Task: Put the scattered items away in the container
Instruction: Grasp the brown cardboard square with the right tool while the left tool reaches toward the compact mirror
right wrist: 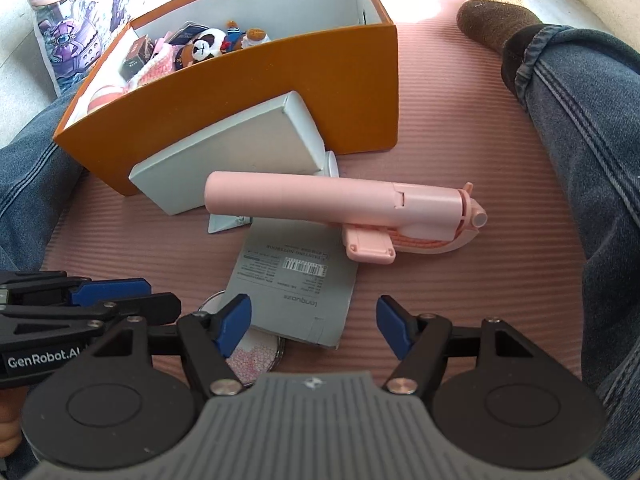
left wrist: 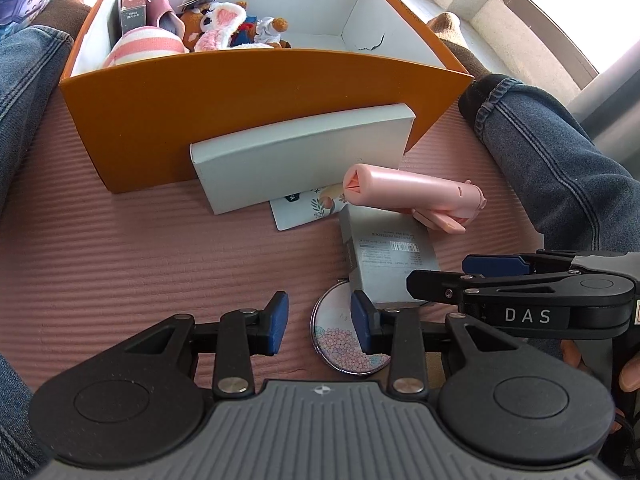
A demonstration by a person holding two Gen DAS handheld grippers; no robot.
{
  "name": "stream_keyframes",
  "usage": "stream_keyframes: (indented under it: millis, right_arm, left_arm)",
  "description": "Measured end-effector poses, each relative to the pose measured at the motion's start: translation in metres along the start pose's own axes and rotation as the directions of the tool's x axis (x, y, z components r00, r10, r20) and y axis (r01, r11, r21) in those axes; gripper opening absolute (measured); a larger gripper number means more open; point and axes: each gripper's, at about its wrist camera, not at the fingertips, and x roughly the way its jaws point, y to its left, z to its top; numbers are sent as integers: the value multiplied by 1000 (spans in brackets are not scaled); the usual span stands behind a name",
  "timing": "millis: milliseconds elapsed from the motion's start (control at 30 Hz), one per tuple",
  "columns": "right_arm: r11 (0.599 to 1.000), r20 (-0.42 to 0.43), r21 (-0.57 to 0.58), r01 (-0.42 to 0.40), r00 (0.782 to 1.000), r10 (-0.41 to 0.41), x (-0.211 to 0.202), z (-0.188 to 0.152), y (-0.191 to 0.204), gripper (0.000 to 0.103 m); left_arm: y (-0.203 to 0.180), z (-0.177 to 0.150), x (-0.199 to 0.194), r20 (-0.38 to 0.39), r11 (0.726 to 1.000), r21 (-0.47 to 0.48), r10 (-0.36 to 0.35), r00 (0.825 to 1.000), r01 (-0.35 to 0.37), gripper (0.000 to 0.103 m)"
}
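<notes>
From my left tongs' view, my left tongs (left wrist: 320, 322) were spread a little and pinching nothing. A round mirror (left wrist: 344, 332) with pink flowers lay flat on the pink mat (left wrist: 120, 248), right under their tips and a bit to the right side. I think this was the thing to pick up. To do it well, I would need to tip the tongs low and slide one pad under its thin edge, because it lay so flat. A gray box (left wrist: 384, 260) lay just ahead of the tips and seemed to sit on the mirror's edge, so it could get in the way. My right tongs (left wrist: 456, 276) reached in from the right, over that gray box. Farther ahead lay a pink stick (left wrist: 416, 192), a white box (left wrist: 304, 156) leaning on the orange box (left wrist: 240, 108), and a small card (left wrist: 304, 212) partly under the white box. Soft toys (left wrist: 224, 24) were already inside.

From my right tongs' view, my right tongs (right wrist: 314, 328) were spread wide and held nothing. The gray box (right wrist: 292, 280) lay between the tips, partly over the mirror (right wrist: 256, 360) near the left pad. My left tongs (right wrist: 120, 296) crowded in from the left, so we could bump. The pink stick (right wrist: 332, 200) lay ahead, and the orange box (right wrist: 256, 92) stood behind it. My legs in jeans (right wrist: 580, 120) sat on both sides.
</notes>
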Motion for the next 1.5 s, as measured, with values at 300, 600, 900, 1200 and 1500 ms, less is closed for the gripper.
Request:
stream_keyframes:
  millis: [300, 600, 900, 1200, 1500]
  right_arm:
    - [999, -47, 36, -32, 998, 34, 23, 10, 5, 75]
    - [999, -90, 47, -8, 996, 12, 25, 12, 5, 79]
    - [998, -115, 5, 66, 991, -65, -13, 1, -1, 79]
    - [991, -188, -135, -15, 982, -11, -31, -34, 19, 79]
    - [960, -245, -278, -26, 968, -44, 0, -44, 56, 76]
  left_arm:
    - [11, 6, 10, -14, 999, -53, 4, 1000, -4, 40]
    - [11, 10, 10, -47, 1000, -26, -16, 999, 15, 40]
    - [-6, 3, 4, -163, 994, 43, -90, 983, 99, 52]
    - [-6, -6, 1, -203, 998, 50, 41, 978, -31, 52]
    - [2, -8, -5, -169, 999, 35, 39, 985, -33, 51]
